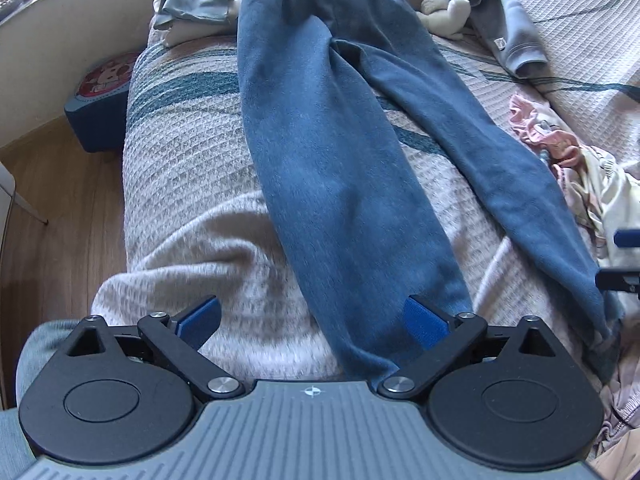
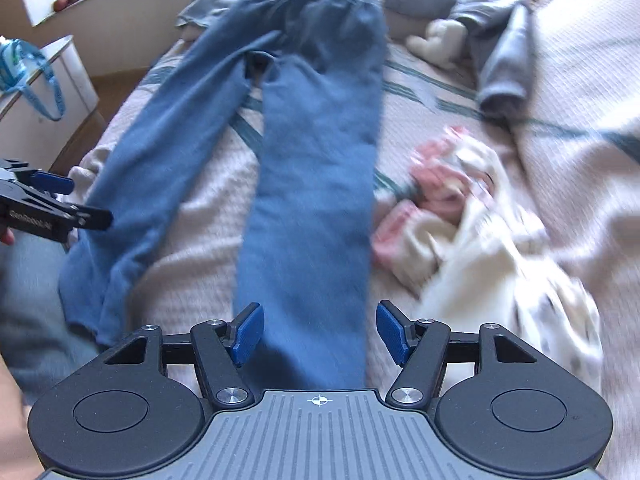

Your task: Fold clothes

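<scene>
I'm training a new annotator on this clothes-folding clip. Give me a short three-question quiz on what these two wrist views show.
1. True or false: the blue trousers lie spread on the bed with both legs apart.
2. Which gripper has a trouser leg running between its open fingers? A) left gripper B) right gripper C) neither
3. What lies on the bedspread just right of the trousers in the right wrist view?

Key
1. True.
2. B; the left gripper's right finger only overlaps the edge of the other leg.
3. A crumpled pink and white garment.
</scene>
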Motion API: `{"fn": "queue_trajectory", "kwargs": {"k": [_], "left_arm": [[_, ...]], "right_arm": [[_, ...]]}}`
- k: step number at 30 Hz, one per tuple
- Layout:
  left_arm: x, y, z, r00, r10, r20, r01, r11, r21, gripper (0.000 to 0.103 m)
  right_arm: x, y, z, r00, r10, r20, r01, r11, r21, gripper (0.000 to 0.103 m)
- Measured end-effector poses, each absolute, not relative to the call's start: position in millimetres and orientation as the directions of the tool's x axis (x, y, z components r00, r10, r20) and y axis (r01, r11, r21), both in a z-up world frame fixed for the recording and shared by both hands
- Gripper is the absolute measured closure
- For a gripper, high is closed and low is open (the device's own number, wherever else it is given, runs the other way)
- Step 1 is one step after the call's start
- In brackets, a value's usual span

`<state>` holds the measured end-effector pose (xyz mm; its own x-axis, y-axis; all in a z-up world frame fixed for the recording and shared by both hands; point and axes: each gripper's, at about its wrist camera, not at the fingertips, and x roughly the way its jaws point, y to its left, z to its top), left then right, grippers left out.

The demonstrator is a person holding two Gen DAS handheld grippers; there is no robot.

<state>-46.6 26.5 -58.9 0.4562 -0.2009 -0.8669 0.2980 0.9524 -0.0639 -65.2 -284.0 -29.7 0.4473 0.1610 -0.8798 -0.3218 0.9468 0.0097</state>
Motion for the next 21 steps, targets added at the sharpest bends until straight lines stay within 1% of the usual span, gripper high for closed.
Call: {"fn": "queue_trajectory", "kwargs": {"k": [1,2,4,5,6,7,8,10,11,12,18,21], "left_arm": [[-49,26,-58,0.46,-0.204,-0.864,0.298,0.952,-0.066,0.01],[-52,25,-58,0.463,-0.206,-0.862,0.298,0.952,-0.067,0.014],[-57,25,-56,0.472,-0.206,-0.857,0.298,0.952,-0.064,0.026],[-59,26,-55,0.476,-0.204,-0.856,0.292,0.954,-0.065,0.042],[-61,28,-54,0.478,-0.203,-0.854,0.279,0.958,-0.071,0.05],[-62,31,-54,0.479,-0.203,-0.854,0.265,0.961,-0.08,0.061],[-63,35,-54,0.481,-0.204,-0.853,0.25,0.964,-0.089,0.066],[-65,40,-53,0.483,-0.208,-0.85,0.225,0.968,-0.109,0.07],[-66,43,-53,0.486,-0.213,-0.848,0.217,0.969,-0.12,0.075],[-67,45,-53,0.486,-0.221,-0.846,0.213,0.968,-0.131,0.077],[-66,43,-52,0.487,-0.226,-0.844,0.223,0.966,-0.13,0.079],[-66,44,-53,0.485,-0.224,-0.845,0.218,0.967,-0.131,0.079]], "right_arm": [[-68,-282,-30,0.45,0.187,-0.873,-0.334,0.942,0.029,0.04],[-70,-278,-31,0.451,0.215,-0.866,-0.351,0.935,0.049,0.04],[-74,-268,-33,0.448,0.278,-0.85,-0.403,0.911,0.086,0.04],[-74,-258,-34,0.435,0.312,-0.845,-0.448,0.889,0.098,0.04],[-74,-248,-36,0.418,0.345,-0.841,-0.494,0.863,0.108,0.04],[-74,-237,-36,0.401,0.37,-0.838,-0.54,0.835,0.11,0.04],[-75,-228,-36,0.39,0.384,-0.837,-0.579,0.809,0.101,0.04],[-77,-215,-36,0.38,0.404,-0.832,-0.634,0.769,0.084,0.04],[-77,-213,-36,0.378,0.406,-0.832,-0.641,0.764,0.082,0.04],[-77,-211,-35,0.378,0.405,-0.832,-0.642,0.763,0.08,0.04],[-75,-217,-36,0.381,0.387,-0.839,-0.607,0.79,0.089,0.04],[-73,-216,-38,0.364,0.394,-0.844,-0.624,0.776,0.094,0.04]]}}
